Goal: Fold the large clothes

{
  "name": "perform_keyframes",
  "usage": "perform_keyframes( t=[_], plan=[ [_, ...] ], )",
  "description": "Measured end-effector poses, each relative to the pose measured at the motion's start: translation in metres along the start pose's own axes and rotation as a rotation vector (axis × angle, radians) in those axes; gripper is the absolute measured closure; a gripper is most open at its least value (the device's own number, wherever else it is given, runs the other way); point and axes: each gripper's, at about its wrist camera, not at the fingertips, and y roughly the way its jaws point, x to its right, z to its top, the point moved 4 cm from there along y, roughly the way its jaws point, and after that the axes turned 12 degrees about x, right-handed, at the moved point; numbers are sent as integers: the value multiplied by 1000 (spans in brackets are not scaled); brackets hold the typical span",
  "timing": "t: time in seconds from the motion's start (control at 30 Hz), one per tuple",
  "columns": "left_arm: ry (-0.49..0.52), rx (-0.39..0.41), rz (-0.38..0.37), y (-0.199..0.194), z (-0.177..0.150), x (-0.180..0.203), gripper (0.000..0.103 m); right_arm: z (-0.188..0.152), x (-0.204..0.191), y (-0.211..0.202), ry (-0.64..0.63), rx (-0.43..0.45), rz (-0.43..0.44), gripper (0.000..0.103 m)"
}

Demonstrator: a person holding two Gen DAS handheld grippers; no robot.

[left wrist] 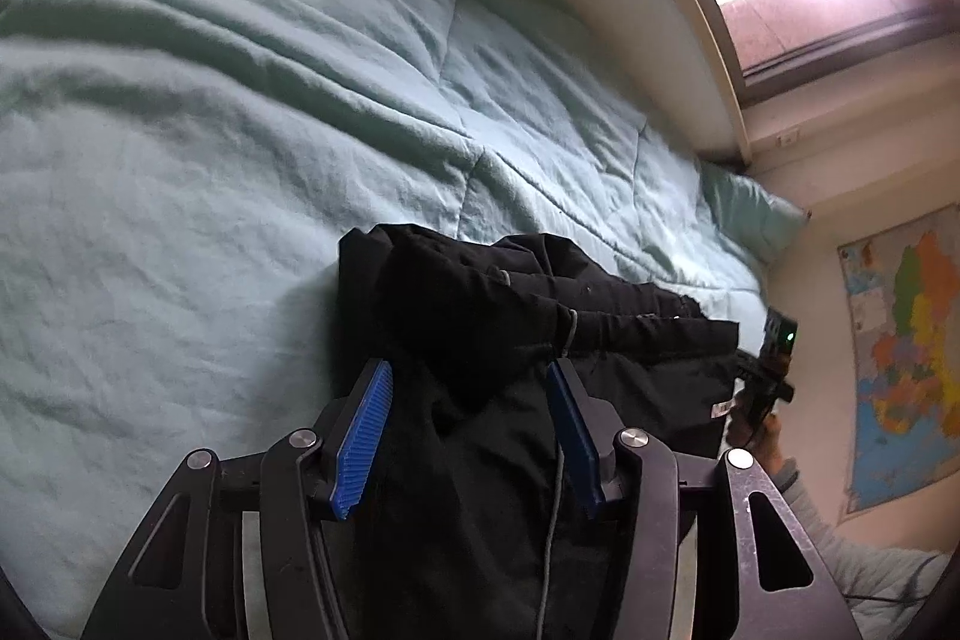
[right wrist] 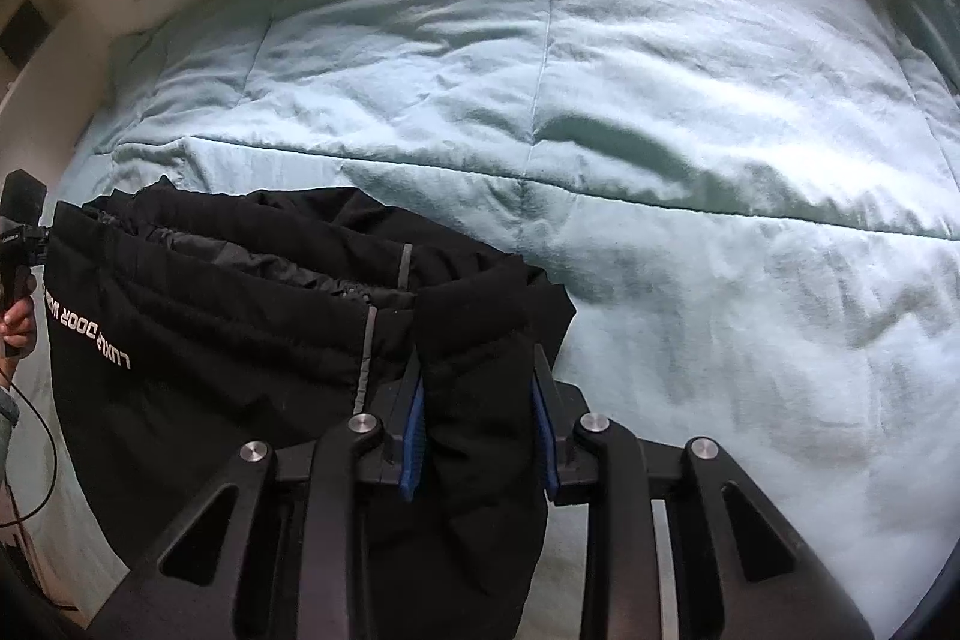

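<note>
1. Jacket (right wrist: 228, 340) – black, bunched, lying on the pale green quilt (right wrist: 690, 112) near its front edge.
2. Right gripper (right wrist: 478, 418) – blue pads clenched on a thick fold of the jacket.
3. Left gripper (left wrist: 468, 436) – jaws spread, jacket fabric between them; whether the pads press it cannot be told.

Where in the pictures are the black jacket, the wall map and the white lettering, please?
black jacket (left wrist: 480, 304): left wrist view, bunched upper fold.
wall map (left wrist: 906, 358): left wrist view, coloured middle.
white lettering (right wrist: 90, 337): right wrist view, mid-line of the print.
</note>
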Motion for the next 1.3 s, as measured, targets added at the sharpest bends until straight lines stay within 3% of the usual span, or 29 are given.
perform_keyframes(
  t=[0.1,0.17,0.3,0.4,0.47,0.53,0.57,0.6,0.63,0.67,0.77,0.93,1.0,1.1,1.23,1.3],
  plan=[
    [31,-22,51,13,0,0,47,0,0,4,13,-6,-2,71],
    [56,-1,108,15,4,-2,48,0,-1,5,15,-3,-7,71],
    [82,45,143,3,8,1,47,-1,0,3,21,1,-4,71],
    [142,6,158,9,6,4,47,-2,0,4,21,-3,-1,71],
    [133,-45,176,26,3,-1,46,-2,-2,7,23,-9,2,71],
    [114,-38,172,33,5,-4,46,-2,-3,7,27,-9,3,71],
    [103,-19,163,32,6,-5,48,-2,-4,6,24,0,-5,71],
    [101,11,156,28,7,-4,56,-1,-5,3,14,14,-17,71],
    [121,35,142,23,6,1,86,-1,-7,-2,-4,33,-30,74],
    [139,58,143,18,5,6,90,-2,-10,-8,-20,49,-43,79],
    [209,165,172,-12,-1,28,94,-2,-15,-43,-45,154,-125,84],
    [219,361,88,-77,20,78,94,18,-32,-108,-114,321,-265,85],
    [251,397,123,-77,37,93,94,41,-39,-114,-162,354,-328,86],
    [259,398,267,-47,67,91,93,76,-30,-90,-142,341,-361,86],
    [227,238,492,28,70,44,93,78,-12,1,-131,158,-424,86],
    [196,170,540,56,59,19,92,60,-8,45,-139,51,-434,86]
  ],
)
